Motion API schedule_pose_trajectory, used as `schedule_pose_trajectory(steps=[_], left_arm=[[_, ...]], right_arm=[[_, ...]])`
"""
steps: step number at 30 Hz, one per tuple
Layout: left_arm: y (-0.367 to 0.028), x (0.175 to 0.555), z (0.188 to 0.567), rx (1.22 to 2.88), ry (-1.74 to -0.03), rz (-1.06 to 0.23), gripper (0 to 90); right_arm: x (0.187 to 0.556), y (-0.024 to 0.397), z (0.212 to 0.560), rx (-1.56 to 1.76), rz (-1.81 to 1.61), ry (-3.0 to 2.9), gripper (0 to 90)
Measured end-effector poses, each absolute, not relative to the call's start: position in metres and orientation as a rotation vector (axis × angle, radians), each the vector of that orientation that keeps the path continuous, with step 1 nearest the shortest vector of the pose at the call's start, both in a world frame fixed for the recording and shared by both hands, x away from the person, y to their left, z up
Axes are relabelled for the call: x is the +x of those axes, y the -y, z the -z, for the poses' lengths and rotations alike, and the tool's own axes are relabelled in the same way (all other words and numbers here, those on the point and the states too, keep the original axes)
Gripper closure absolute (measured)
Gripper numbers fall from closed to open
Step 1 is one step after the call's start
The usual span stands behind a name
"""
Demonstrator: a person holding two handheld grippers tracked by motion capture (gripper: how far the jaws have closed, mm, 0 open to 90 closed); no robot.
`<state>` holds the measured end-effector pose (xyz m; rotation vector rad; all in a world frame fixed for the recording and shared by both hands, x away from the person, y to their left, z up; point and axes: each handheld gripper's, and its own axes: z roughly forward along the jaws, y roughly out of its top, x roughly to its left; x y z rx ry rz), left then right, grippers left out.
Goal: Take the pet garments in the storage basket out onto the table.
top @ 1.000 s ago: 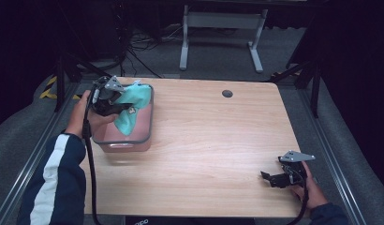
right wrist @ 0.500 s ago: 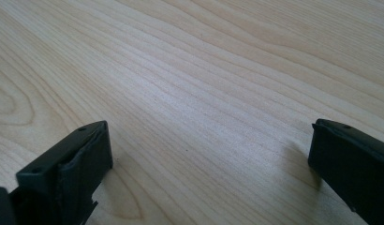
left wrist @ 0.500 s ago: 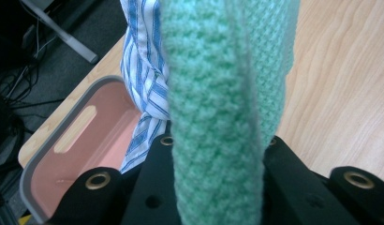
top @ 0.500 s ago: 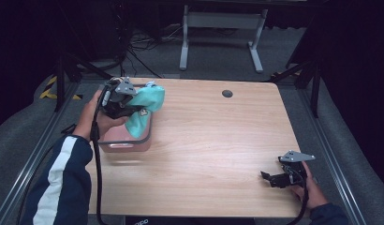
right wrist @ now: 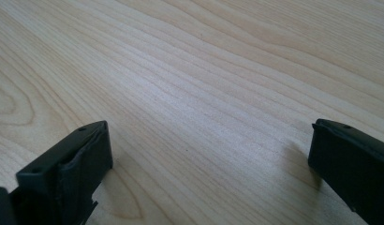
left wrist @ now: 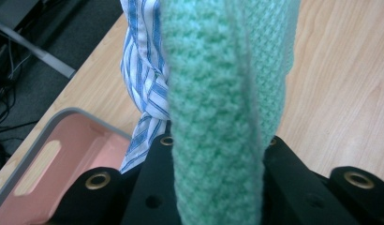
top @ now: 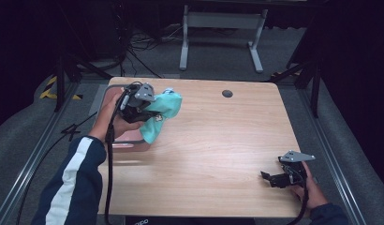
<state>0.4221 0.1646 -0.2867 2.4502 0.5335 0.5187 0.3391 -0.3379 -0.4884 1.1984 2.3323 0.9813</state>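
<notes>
My left gripper [top: 145, 114] is shut on a mint-green knitted cloth [top: 163, 114], lifted above the right edge of a pink bin [top: 126, 139] at the table's left. In the left gripper view the green cloth [left wrist: 218, 93] fills the gap between the jaws, and a blue-and-white striped cloth [left wrist: 145, 79] hangs bunched beside it, over the pink bin [left wrist: 63, 164]. My right gripper [top: 270, 178] rests low near the table's front right corner, open, with bare wood between its fingers [right wrist: 70, 164].
A wooden table [top: 218, 145] has a dark round hole [top: 227, 93] near its far edge. A cable trails from the left gripper down the person's striped sleeve [top: 70, 183]. A metal stand [top: 218, 28] and floor cables lie beyond the table.
My left gripper has lifted the green cloth out of the pink bin and carried it right, toward the table's middle. The right gripper has stayed put.
</notes>
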Motion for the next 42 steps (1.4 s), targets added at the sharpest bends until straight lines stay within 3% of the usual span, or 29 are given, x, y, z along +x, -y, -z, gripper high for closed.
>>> schedule_pose_trajectory(steps=[29, 42], left_arm=[[-0.077, 0.427, 0.321, 2.541, -0.343, -0.368, 81.1], [-0.051, 0.435, 0.35, 2.585, -0.351, -0.308, 80.8]], right_arm=[[0.339, 0.338, 0.488, 1.196, -0.979, -2.333, 0.3], [0.339, 0.338, 0.488, 1.197, -0.979, -2.333, 0.3]])
